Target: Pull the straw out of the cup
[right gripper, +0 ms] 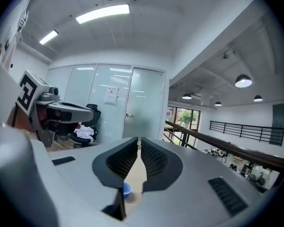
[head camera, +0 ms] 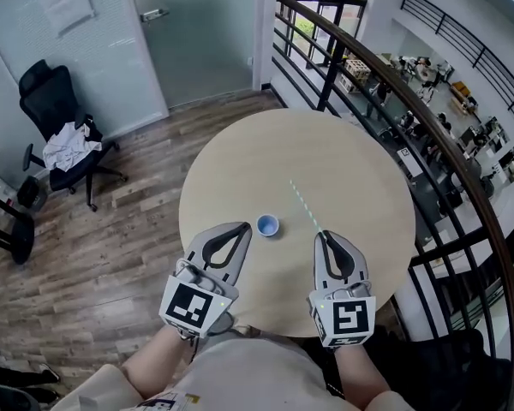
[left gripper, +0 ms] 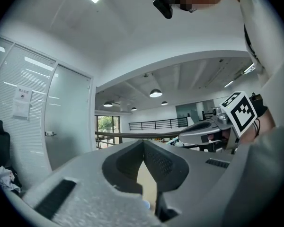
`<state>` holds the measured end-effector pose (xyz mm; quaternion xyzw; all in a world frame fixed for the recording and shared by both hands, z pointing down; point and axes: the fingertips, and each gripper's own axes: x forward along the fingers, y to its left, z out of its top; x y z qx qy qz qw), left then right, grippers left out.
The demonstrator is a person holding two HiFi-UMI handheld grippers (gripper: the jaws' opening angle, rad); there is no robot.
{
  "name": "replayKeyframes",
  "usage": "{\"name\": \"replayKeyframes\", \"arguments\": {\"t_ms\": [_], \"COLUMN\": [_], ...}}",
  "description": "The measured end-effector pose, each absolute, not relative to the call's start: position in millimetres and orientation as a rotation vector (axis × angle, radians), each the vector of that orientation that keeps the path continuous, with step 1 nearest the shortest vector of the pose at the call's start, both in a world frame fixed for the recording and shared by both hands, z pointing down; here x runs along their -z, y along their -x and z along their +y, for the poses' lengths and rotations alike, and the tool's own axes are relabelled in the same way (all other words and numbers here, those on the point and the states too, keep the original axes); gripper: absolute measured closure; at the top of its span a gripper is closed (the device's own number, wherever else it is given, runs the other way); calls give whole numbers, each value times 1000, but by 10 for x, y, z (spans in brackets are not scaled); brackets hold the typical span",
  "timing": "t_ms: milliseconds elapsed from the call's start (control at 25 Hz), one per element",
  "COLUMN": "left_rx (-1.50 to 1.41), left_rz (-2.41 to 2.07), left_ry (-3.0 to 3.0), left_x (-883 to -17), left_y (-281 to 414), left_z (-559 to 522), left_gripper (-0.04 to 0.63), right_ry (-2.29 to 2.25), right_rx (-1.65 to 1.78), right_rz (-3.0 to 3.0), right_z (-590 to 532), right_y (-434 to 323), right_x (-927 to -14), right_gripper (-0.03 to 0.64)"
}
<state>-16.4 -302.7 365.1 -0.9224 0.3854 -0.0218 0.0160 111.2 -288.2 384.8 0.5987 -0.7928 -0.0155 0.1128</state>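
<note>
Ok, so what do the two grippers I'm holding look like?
Both the left gripper and right gripper are light grey, with tapering jaws lined in dark ribbed pads. Each carries a cube of black-and-white square markers. The person's top is pale.

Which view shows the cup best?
The head view: it shows the whole cup from above, standing on the table. Each gripper view shows only a blue sliver of it through the gap under its jaws.
</note>
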Motion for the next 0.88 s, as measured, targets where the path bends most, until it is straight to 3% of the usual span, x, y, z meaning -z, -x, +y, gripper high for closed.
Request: {"name": "replayKeyframes", "arguments": {"t_ms": [480, 880], "left_rx": [-107, -62], "left_rz": [1136, 1171], "left_ry": [2806, 2827], "left_x": [-2803, -2909], "left_y": [109, 136], "left_z": [-2548, -2362], "left_gripper": [581, 581], "right_ry": [-1882, -1928], "right_rx": [125, 194], "right_rz": [-2459, -2448], "right_z": [-2377, -2122], "right_y": [-1350, -1518], "right_x": [-2933, -2887], "right_gripper": [581, 581]}}
